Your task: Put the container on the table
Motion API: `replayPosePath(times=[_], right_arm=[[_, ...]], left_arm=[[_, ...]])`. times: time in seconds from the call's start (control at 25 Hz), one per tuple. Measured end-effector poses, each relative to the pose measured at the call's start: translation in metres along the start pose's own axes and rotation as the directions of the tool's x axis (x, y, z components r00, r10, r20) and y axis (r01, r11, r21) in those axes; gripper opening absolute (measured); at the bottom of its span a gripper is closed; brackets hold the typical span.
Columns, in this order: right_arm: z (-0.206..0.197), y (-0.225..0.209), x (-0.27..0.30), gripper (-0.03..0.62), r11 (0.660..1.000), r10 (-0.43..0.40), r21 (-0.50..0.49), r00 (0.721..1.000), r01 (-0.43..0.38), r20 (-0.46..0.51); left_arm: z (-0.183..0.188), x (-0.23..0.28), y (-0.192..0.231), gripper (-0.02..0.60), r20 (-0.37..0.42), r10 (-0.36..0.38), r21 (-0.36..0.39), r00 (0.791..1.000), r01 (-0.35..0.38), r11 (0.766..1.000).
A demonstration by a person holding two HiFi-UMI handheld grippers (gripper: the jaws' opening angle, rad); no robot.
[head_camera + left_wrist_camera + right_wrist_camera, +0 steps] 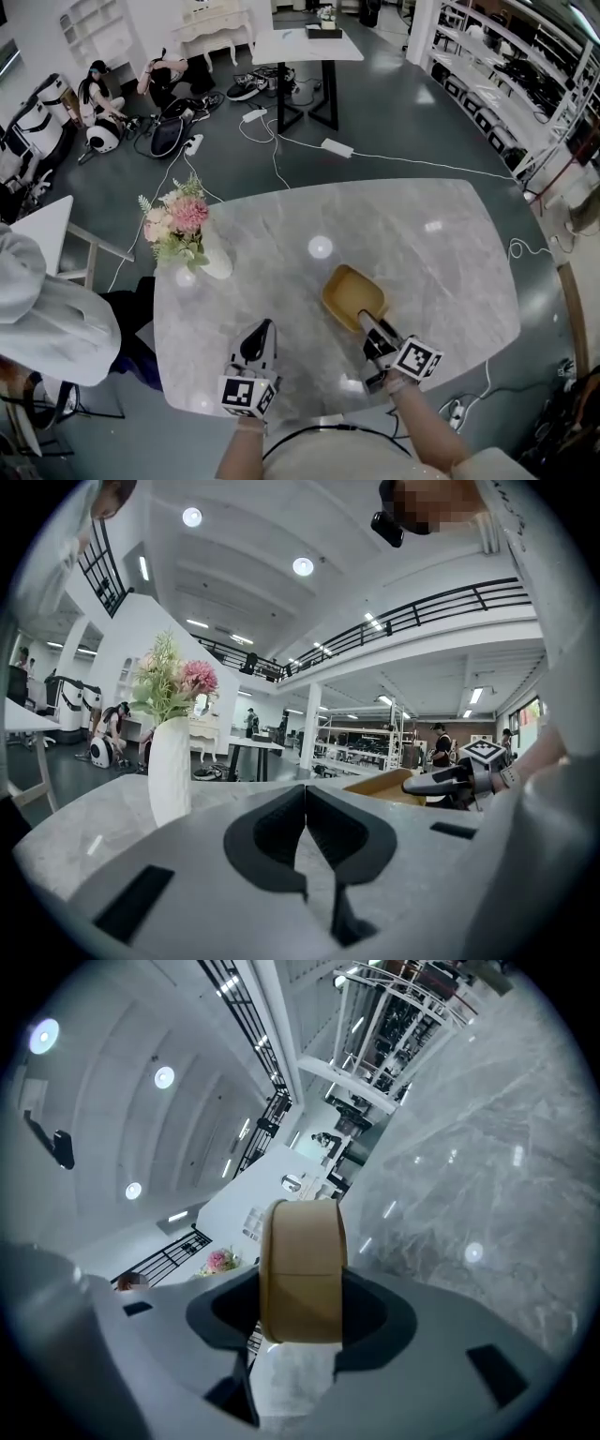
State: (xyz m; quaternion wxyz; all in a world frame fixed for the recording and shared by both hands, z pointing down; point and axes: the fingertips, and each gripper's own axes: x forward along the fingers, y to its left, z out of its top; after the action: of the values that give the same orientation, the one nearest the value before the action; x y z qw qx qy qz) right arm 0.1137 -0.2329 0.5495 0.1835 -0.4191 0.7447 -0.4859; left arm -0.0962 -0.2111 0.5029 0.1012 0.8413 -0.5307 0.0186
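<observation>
Reaching out over the near edge of the grey marble table [450,234], the left gripper [265,328] sits low above the stone with its jaws pressed together and nothing between them; just to its right, the right gripper [367,323] is rolled onto its side, its jaws pinching one wall of the tan container [354,296]; seen along those jaws, the container's rim stands edge-on between the two pads, which press on it from either side; the container, a shallow open tray with rounded corners, lies tilted over the middle of the table's near half, well apart from the left gripper; whether its far end touches the stone I cannot tell.

Farther back, on the table's left side, a white vase [217,262] holds pink and white flowers [178,220], upright and well apart from the container; beyond the table, white cables [281,141] trail across the dark floor; a white-topped table on black legs [305,45] stands behind them; people [98,89] sit on the floor at the far left, and shelving [506,66] lines the far right.
</observation>
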Motion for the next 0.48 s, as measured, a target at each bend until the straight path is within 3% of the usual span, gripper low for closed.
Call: replayPosePath(times=[0.28, 0.48], right_arm=[[-0.007, -0.004, 0.034, 0.223, 0.995, 0.023, 0.101, 0.999, -0.020, -0.031], [-0.022, -0.022, 0.045, 0.223, 0.981, -0.032, 0.191, 0.997, 0.046, -0.074]], left_arm=[[-0.001, 0.006, 0.020, 0.005, -0.020, 0.010, -0.012, 1.000, -0.010, 1.000], [-0.005, 0.007, 0.025, 0.005, -0.026, 0.004, -0.015, 1.000, -0.005, 1.000]])
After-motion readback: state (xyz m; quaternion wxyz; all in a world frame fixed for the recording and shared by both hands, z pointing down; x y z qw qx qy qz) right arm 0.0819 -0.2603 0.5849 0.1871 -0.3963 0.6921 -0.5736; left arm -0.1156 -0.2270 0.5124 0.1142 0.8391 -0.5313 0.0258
